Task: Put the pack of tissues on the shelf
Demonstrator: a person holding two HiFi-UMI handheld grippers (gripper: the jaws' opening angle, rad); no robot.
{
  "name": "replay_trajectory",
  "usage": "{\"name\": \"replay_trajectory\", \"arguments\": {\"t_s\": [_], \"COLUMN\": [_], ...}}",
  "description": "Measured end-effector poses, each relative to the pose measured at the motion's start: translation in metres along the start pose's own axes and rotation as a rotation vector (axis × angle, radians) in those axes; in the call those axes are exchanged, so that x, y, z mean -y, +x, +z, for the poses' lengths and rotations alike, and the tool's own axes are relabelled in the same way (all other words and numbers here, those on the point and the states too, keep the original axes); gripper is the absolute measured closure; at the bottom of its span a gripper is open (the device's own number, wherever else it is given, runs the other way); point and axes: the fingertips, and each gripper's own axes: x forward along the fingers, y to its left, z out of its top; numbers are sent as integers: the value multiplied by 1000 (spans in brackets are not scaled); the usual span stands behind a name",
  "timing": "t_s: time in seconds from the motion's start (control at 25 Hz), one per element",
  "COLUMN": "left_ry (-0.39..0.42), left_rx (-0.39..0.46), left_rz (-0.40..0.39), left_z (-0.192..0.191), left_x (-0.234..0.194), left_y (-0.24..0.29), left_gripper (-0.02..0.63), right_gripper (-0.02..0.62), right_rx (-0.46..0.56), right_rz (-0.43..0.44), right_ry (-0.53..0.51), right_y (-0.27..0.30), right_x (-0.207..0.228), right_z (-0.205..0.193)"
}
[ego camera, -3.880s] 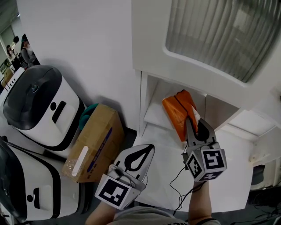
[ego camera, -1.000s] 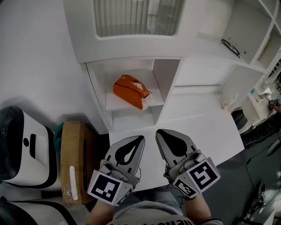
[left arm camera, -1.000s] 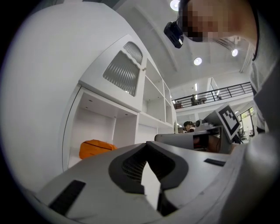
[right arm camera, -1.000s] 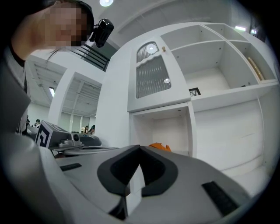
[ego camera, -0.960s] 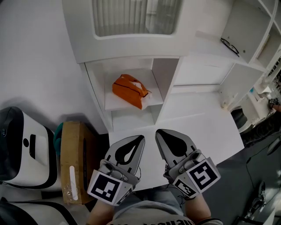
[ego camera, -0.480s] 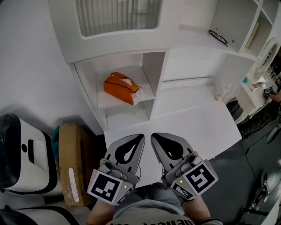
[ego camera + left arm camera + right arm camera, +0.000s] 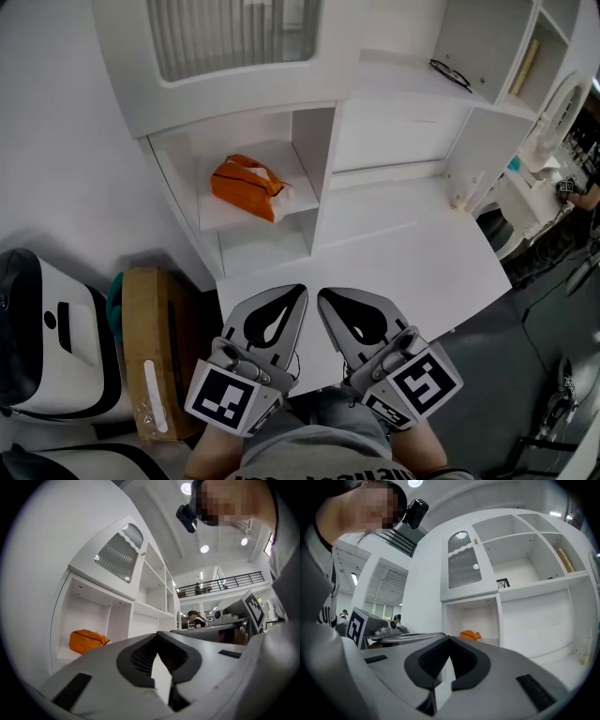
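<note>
The orange pack of tissues [image 7: 247, 187] lies on the white shelf [image 7: 230, 214] inside the open cabinet niche, with nothing touching it. It also shows as an orange lump [image 7: 87, 641] in the left gripper view and small and far off [image 7: 469, 634] in the right gripper view. My left gripper [image 7: 298, 290] and right gripper [image 7: 322, 297] are side by side low in the head view, well back from the shelf and over the white desk edge. Both are shut with nothing between their jaws.
A white desk top [image 7: 412, 262] spreads right of the niche. A cardboard box [image 7: 148, 352] and a white appliance [image 7: 47, 328] stand on the floor at the left. Glasses [image 7: 450, 76] lie on a higher shelf at the right. A ribbed cabinet door [image 7: 234, 36] hangs above the niche.
Both grippers have drawn back from the shelf since the right one was at the orange pack. Over the last second the view has shifted, with the pack staying on the shelf.
</note>
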Motion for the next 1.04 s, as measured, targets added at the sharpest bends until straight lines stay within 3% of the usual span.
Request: {"name": "replay_trajectory", "arguments": {"t_s": [1.04], "left_ry": [15], "left_rx": [9], "left_rz": [-3], "left_z": [9], "left_x": [22], "left_y": [-17], "left_gripper": [580], "right_gripper": [603], "right_rx": [21], "right_rz": [-24], "right_ry": [-31], "right_y": [-21], "right_x": [-13], "right_z": [10]}}
